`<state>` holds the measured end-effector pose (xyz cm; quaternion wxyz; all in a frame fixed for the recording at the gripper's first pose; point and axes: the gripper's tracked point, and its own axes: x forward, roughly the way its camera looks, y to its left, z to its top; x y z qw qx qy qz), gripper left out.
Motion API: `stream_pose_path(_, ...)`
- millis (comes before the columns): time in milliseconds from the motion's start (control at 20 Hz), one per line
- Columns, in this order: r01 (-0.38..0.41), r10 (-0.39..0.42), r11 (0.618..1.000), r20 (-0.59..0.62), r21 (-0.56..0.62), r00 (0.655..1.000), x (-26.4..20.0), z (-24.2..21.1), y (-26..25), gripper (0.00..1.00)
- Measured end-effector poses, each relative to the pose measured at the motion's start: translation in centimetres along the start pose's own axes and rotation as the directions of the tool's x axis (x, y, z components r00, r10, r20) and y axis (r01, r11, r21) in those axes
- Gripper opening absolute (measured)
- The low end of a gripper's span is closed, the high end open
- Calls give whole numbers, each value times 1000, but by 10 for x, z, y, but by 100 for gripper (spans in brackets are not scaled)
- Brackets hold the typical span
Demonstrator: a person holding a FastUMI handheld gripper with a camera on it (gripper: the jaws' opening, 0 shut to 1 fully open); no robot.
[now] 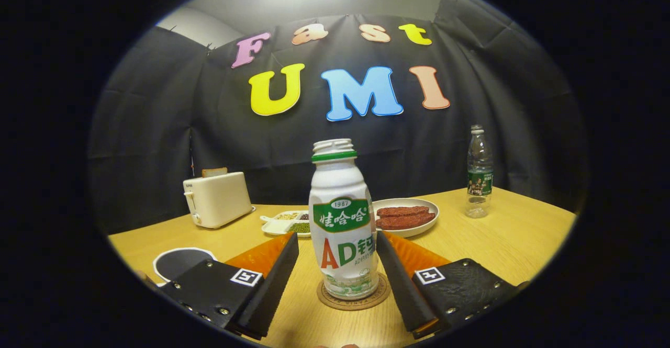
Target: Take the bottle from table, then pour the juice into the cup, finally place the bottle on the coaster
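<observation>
Gripper (337, 277) fingers stand apart, one on each side of the bottle (343, 222), and neither seems to press on it; a small gap shows on both sides, a little narrower at the right finger. Between the fingers, the bottle stands upright on the round coaster (354, 299), which lies on the yellow desk (523, 243). Its top is open, with no cap on the green neck ring. Just beside the left finger there is a dark cup (183, 261), seen from above; I cannot tell if juice is inside it. From this I judge that the task is almost at its end: the bottle is already on the coaster, and what is left is only to take the gripper away from it. Whether the pouring was really done, the picture does not prove. Beyond the bottle are a small divided dish (287, 223) with grains and a plate (405, 217) with reddish slices. Farther, a toaster (216, 199) stands at the left and a clear water bottle (479, 172) at the right, near the booth wall.
</observation>
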<state>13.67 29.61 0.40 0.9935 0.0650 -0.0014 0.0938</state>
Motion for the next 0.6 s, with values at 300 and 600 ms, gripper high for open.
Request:
stream_pose_path(300,6,-11,999,110,45,994,-20,36,-6,91)
stream_pose_path(600,37,-35,999,200,-5,979,-48,65,-10,91)
